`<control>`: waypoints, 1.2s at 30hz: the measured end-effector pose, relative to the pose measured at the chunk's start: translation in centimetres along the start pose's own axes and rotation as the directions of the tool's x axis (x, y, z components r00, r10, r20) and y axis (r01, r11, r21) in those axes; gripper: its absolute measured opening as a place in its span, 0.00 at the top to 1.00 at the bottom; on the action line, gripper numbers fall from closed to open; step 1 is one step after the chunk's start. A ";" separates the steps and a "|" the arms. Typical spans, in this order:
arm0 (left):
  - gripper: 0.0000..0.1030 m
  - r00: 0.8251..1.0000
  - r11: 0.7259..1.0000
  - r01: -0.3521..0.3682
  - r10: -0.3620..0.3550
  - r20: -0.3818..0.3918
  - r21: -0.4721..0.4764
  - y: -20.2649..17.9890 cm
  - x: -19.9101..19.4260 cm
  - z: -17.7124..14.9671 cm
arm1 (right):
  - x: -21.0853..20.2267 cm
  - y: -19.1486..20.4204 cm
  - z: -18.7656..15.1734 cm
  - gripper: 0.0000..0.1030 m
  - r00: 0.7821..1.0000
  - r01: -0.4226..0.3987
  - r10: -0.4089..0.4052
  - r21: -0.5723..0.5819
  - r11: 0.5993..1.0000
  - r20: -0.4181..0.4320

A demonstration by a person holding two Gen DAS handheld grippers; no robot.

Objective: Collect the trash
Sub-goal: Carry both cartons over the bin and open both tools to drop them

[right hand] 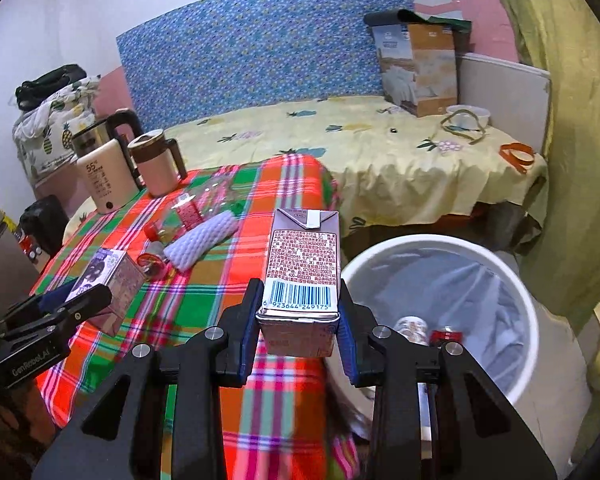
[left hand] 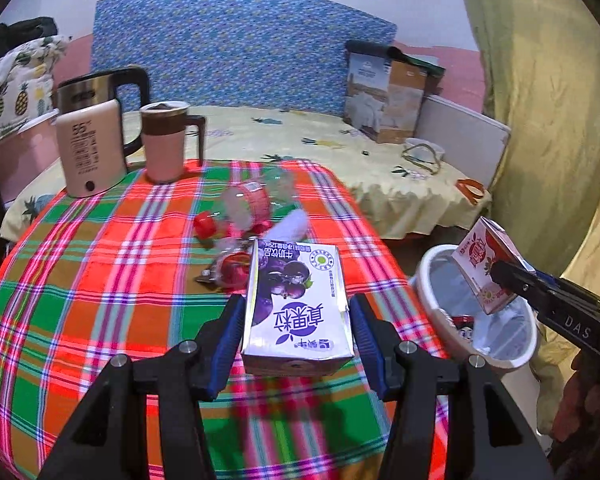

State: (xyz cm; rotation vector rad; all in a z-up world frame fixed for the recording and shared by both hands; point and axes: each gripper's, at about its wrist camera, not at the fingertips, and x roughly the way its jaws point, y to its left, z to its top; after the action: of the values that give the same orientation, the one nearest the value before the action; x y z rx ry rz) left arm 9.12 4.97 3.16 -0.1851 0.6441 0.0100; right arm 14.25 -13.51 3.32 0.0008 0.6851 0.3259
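Plaid table edge (right hand: 324, 184); beside it, open bin (right hand: 512, 280)

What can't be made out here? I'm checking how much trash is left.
- Bin contents: right wrist view, right tongs cover part; only two cans show.
- Clear wrapper pile: left wrist view, purple carton hides part.
- Near edge of the plaid tablecloth: both views, tongs block it.
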 end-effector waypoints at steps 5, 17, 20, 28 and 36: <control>0.46 1.000 0.999 0.029 -0.029 -0.001 0.032 -2.2 -0.2 0.0 | -0.7 -1.1 -0.3 0.65 1.000 0.016 -0.016 0.020 1.000 0.016; 0.46 0.995 0.991 0.095 -0.093 -0.030 0.097 -7.0 0.9 -0.1 | -1.7 -4.2 -1.3 0.65 0.998 0.047 -0.050 0.077 0.996 0.031; 0.46 0.992 0.986 0.119 -0.116 -0.041 0.115 -8.4 1.5 -0.1 | -1.9 -5.2 -1.6 0.65 0.998 0.058 -0.061 0.093 0.994 0.027; 0.46 0.983 0.973 0.176 -0.166 -0.079 0.150 -12.1 3.4 -0.2 | -1.9 -7.7 -2.4 0.65 0.996 0.084 -0.086 0.129 0.988 0.009; 0.46 0.972 0.958 0.225 -0.208 -0.110 0.180 -14.5 4.9 -0.2 | -1.1 -10.1 -3.4 0.65 0.994 0.112 -0.108 0.173 0.979 -0.032</control>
State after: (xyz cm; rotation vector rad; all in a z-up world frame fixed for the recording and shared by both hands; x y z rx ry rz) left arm 13.94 -9.55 2.54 -0.0700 0.7073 -0.2725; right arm 14.29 -23.74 0.31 0.1261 0.7310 0.1586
